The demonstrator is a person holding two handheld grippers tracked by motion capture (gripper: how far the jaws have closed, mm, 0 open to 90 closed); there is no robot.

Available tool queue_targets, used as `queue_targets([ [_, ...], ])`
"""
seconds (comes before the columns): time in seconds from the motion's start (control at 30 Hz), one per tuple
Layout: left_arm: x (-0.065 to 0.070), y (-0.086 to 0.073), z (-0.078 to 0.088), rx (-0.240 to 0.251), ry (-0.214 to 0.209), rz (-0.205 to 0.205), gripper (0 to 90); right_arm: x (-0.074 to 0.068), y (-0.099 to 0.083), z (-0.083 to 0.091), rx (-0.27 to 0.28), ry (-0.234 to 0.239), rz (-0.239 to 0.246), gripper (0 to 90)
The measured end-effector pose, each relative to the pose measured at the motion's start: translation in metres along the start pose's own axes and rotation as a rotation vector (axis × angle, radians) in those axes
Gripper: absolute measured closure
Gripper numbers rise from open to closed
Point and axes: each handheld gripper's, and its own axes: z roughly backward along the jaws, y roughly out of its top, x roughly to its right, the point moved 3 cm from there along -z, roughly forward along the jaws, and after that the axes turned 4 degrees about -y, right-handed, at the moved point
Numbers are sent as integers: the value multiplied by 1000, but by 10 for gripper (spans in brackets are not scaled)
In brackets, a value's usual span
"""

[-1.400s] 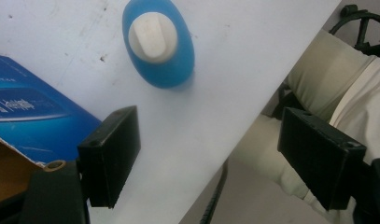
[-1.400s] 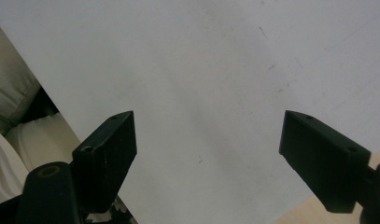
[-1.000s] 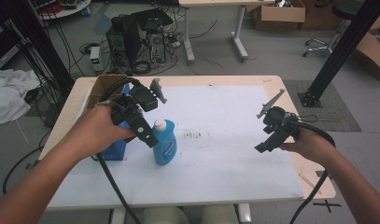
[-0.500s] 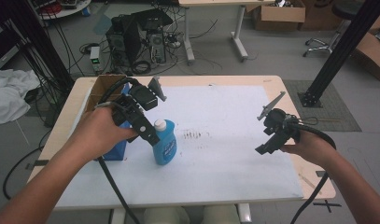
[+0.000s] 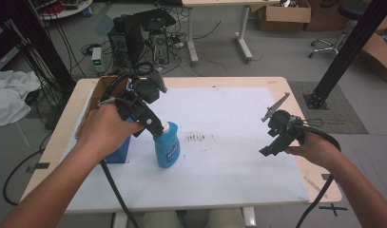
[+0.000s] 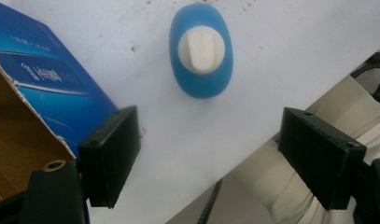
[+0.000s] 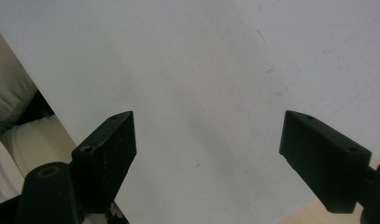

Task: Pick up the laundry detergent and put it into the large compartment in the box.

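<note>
A blue bottle [image 5: 167,148] with a white cap stands upright on the white sheet [image 5: 234,118], left of the middle. My left gripper [image 5: 150,126] hovers just above it, pointing down. In the left gripper view the bottle [image 6: 200,49] shows from above, ahead of the open left gripper [image 6: 215,154], with nothing between the jaws. A blue box [image 5: 117,149] stands close to the bottle's left, and its side [image 6: 43,79] lies beside the left jaw. My right gripper [image 5: 272,146] hangs open over the sheet's right part, and the right gripper view shows it [image 7: 208,158] empty above bare sheet [image 7: 201,60].
An open cardboard box [image 5: 101,89] sits at the table's far left corner, and its flap [image 6: 15,140] reaches into the left gripper view. The wooden table edge [image 5: 295,90] frames the sheet. Computers, cables and a black pole [image 5: 343,52] stand on the floor beyond.
The left gripper has drifted slightly upward in the picture above the bottle. The bottle, the boxes and the right gripper have stayed put.
</note>
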Motion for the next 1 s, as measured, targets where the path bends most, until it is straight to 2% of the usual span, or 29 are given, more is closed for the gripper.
queue_targets([
  [0.23, -4, 12, 1, 33, -1, 70, 216, 2, 1, -1, -5, 0, 1, 187],
  [0.5, -7, 29, -8, 22, -1, 96, 219, 6, 2, -3, 3, -1, 7, 190],
  [0.8, -8, 36, -21, -1, -7, 91, 214, 10, -2, -2, 7, -7, -4, 190],
  [0.97, -10, 41, -35, -25, -18, 90, 215, 11, -2, -3, 5, -5, -7, 190],
  [1.0, -11, 42, -39, -28, -26, 79, 215, 11, -3, -3, 4, -5, -7, 190],
])
